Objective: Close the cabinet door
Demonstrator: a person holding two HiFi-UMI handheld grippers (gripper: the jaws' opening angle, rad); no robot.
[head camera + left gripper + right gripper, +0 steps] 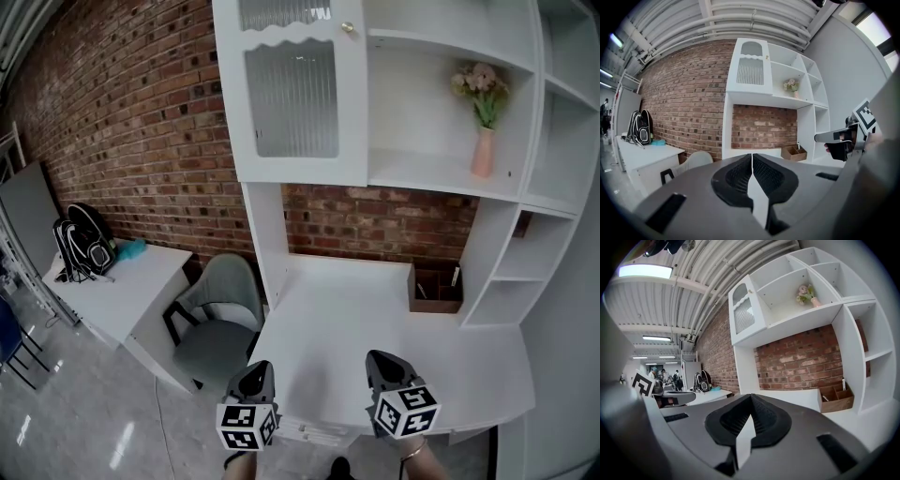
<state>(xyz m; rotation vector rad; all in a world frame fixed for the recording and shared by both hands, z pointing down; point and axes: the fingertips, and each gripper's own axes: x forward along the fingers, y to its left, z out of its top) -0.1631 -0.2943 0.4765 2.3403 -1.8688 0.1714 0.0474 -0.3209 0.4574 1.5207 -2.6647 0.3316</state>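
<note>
While your left gripper (pixel 255 368) and right gripper (pixel 382 359) hang low at the near edge of the table (pixel 356 309), both sets of fingers are pressed together with nothing between them. The cabinet door (pixel 295 94) sits well above at 12 o'clock, over the left compartment, with its knob (pixel 348 28) on the 3 o'clock edge. It looks flush with the frame or very nearly so; I can't tell whether a slight gap remains. The closing step seems done or almost done. If the door is ajar, your next move calls for a long reach up and a flat push near the knob.
</note>
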